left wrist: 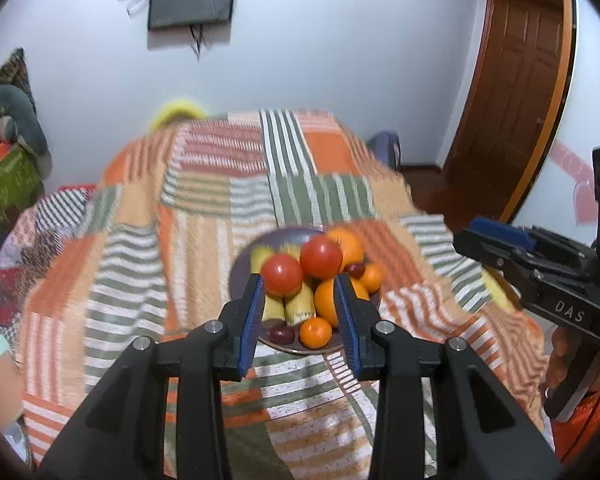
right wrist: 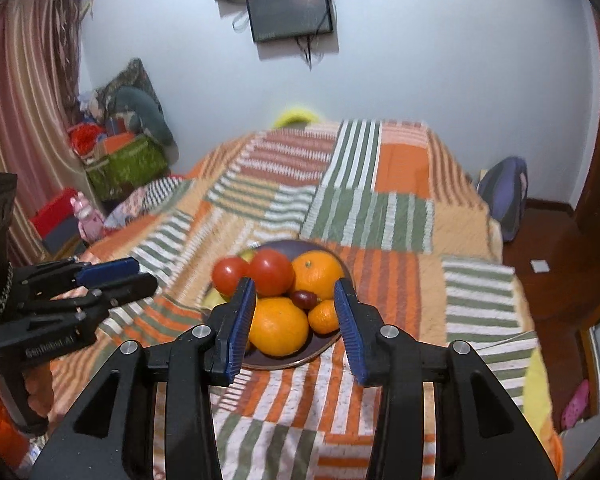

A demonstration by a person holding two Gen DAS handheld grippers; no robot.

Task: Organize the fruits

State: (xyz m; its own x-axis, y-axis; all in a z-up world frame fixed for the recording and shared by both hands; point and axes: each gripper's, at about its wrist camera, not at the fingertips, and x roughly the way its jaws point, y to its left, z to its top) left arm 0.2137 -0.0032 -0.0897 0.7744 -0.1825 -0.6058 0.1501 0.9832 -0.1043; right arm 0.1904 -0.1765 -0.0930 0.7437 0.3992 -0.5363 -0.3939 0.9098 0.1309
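Observation:
A dark plate [left wrist: 240, 260] piled with fruit lies on a striped bedspread: two red tomatoes [left wrist: 282, 275], oranges [left wrist: 327, 300], a small tangerine [left wrist: 315, 333], bananas [left wrist: 300, 306] and dark plums [left wrist: 281, 335]. My left gripper [left wrist: 299, 288] is open and empty, just short of the plate's near side. The same plate [right wrist: 324, 346] shows in the right wrist view with tomatoes [right wrist: 271, 272], oranges [right wrist: 278, 327] and a plum [right wrist: 303, 299]. My right gripper [right wrist: 295, 294] is open and empty, facing the plate. Each gripper also shows in the other view: the right one [left wrist: 496, 236], the left one [right wrist: 112, 272].
The bedspread [left wrist: 220, 208] covers a bed that drops off at the right toward a wooden floor [right wrist: 548, 248] and door [left wrist: 512, 92]. Bags and boxes [right wrist: 128, 160] are stacked at the left by a curtain. A screen [right wrist: 290, 8] hangs on the far wall.

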